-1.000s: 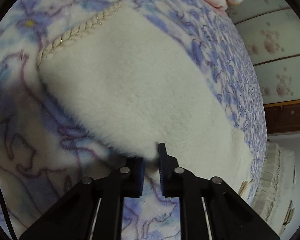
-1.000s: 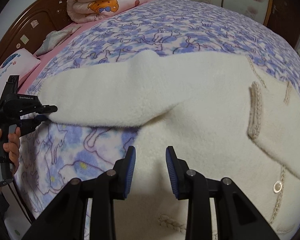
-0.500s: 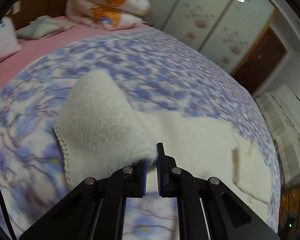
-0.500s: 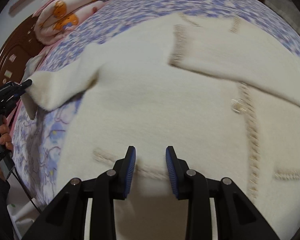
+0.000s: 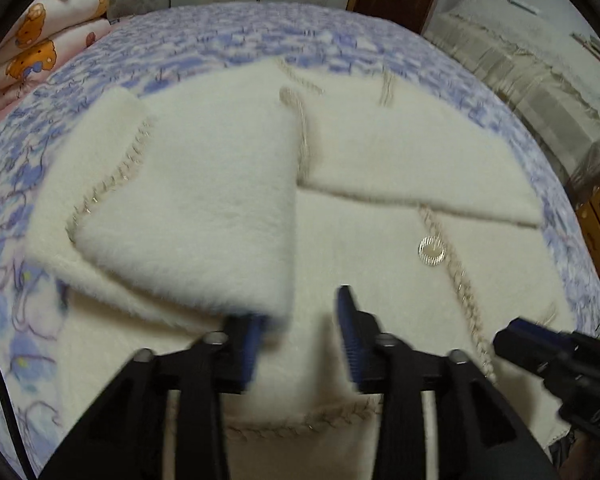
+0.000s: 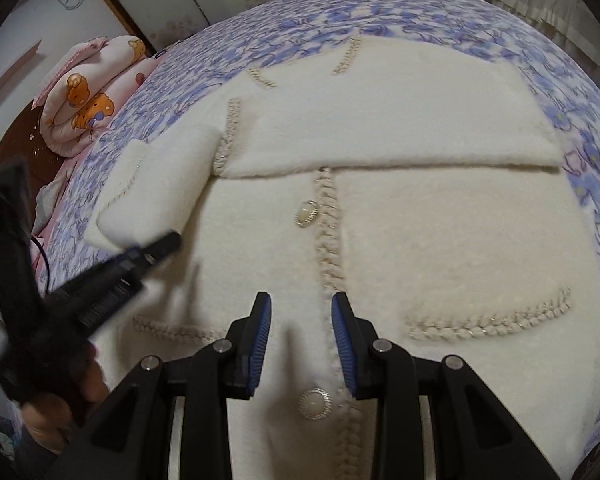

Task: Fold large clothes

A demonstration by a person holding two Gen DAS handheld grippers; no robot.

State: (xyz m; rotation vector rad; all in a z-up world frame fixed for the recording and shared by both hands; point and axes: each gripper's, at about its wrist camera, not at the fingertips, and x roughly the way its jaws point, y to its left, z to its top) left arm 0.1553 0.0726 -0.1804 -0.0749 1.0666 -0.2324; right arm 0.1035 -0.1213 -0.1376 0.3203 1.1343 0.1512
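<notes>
Cream fleece cardigan (image 6: 440, 240) lies front-up on the blue floral blanket (image 6: 340, 32) covering the bed, both sleeves folded across the chest. Far left, well apart from it, is a rolled bear-print quilt (image 6: 96, 92). Left sleeve (image 5: 188, 216) lies doubled over the body, braided cuff trim showing; the left gripper (image 5: 300, 336) is right at its lower edge, fingers apart and nothing between them, though the frame is blurry. Moving right: braided placket (image 6: 328, 232) with pearl buttons (image 6: 307, 213) runs down the centre, and the right gripper (image 6: 302, 340) hovers over it near the hem, fingers apart, empty. Right sleeve (image 6: 400, 128) lies flat across the chest, with the pocket trim (image 6: 492, 320) below it. The fabric looks thick, plush, limp and light, probably grippy rather than slick; it will sag and drag. Best grip is likely the braided hem corners, one per gripper, avoiding the buttons.
</notes>
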